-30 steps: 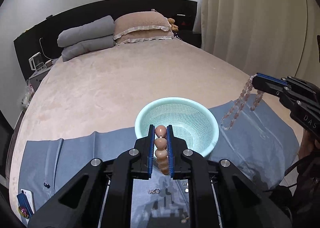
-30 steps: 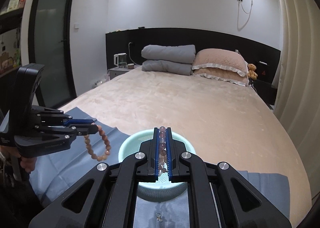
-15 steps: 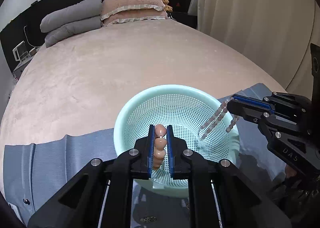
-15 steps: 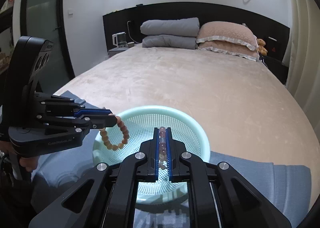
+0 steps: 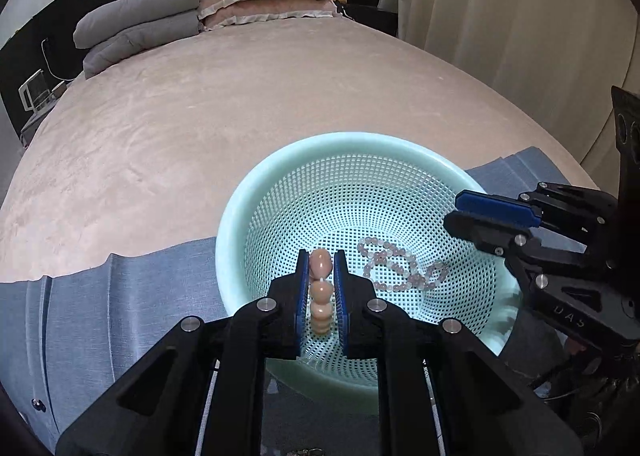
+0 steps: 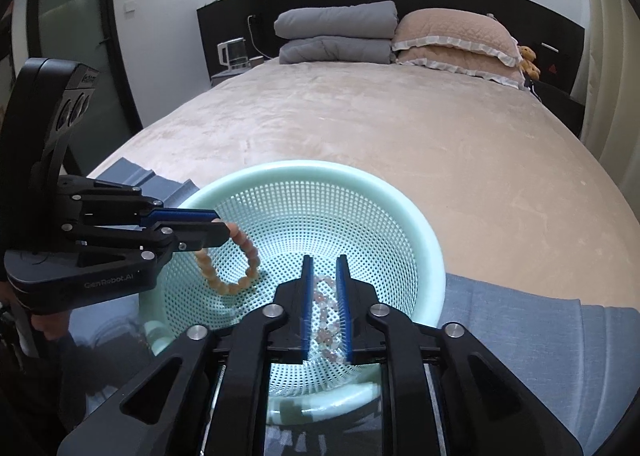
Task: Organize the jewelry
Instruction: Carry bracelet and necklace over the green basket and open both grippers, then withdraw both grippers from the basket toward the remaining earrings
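A mint green perforated basket [image 5: 248, 215] [image 6: 420, 240] sits on a blue cloth on the bed. My left gripper [image 5: 322, 256] [image 6: 222, 225] is shut on a tan bead bracelet [image 5: 321, 292] [image 6: 240, 272], which hangs over the basket's left side. A pale pink bead bracelet [image 5: 404, 266] [image 6: 328, 320] lies loose on the basket's bottom. My right gripper [image 6: 324, 262] [image 5: 456, 211] is open a little and empty, just above that bracelet, over the basket's right side.
The blue cloth [image 5: 120, 296] [image 6: 520, 328] covers the near bed edge. Grey and pink pillows [image 5: 208, 3] lie at the headboard. Curtains [image 5: 520, 15] hang at the right. A small dark object [image 5: 37, 403] lies on the cloth at the left.
The right gripper has opened and dropped the pale pink bracelet into the basket. Both grippers have moved lower and closer over the basket. The left gripper still holds the tan bracelet.
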Demonstrator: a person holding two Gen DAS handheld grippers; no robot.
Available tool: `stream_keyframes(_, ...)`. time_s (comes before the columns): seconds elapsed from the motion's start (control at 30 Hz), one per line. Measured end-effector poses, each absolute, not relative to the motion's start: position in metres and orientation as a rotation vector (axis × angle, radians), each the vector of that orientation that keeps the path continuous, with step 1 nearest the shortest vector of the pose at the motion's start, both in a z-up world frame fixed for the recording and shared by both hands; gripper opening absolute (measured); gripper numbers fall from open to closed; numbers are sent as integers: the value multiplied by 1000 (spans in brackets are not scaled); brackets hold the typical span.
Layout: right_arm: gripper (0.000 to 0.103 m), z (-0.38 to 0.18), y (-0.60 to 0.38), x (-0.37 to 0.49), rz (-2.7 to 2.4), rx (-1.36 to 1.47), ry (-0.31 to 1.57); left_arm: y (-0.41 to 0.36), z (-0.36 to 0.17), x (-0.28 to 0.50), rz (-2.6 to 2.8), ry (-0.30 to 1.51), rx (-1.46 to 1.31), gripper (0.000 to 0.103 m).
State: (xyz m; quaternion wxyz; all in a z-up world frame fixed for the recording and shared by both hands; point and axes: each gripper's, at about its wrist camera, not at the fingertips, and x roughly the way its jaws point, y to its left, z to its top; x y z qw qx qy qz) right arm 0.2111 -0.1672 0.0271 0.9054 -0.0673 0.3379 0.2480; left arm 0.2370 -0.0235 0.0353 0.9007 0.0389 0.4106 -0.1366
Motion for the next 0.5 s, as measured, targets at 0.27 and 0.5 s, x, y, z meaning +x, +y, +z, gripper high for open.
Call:
stream_keyframes(0.27, 85, 59, -177, 184, 453, -182, 619, -5, 87, 200, -203, 712, 84, 98)
stream_keyframes(0.5, 86, 94, -182, 152, 450, -199, 575, 10, 120, 166, -158, 691, 59, 97)
